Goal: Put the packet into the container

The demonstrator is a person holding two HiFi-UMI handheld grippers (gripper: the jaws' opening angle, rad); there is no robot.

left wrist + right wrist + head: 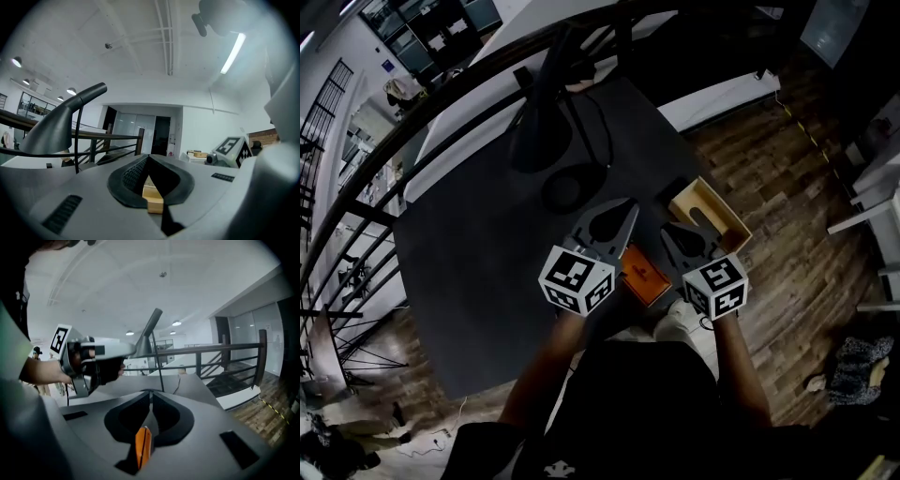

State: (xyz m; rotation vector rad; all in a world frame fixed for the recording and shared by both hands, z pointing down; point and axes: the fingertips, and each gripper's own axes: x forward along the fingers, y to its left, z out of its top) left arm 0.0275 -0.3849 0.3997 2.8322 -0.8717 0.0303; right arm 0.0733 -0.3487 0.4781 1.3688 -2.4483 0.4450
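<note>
An orange packet (643,277) lies flat near the front edge of the dark table (478,272), between my two grippers. A light wooden container (709,214) with an open top stands at the table's right edge. My left gripper (626,210) hovers left of the packet, jaws shut with nothing in them (147,157); a strip of the wooden container (153,198) shows through the gap behind its tips. My right gripper (671,229) is beside the container, jaws shut (150,393). The orange packet (143,446) shows edge-on in the opening behind those tips; whether they touch it I cannot tell.
A grey desk lamp (546,103) with a round base (564,190) and cable stands at the back of the table. A black railing (412,122) runs behind it. Wooden floor (806,281) lies to the right. The left gripper (86,359) shows in the right gripper view.
</note>
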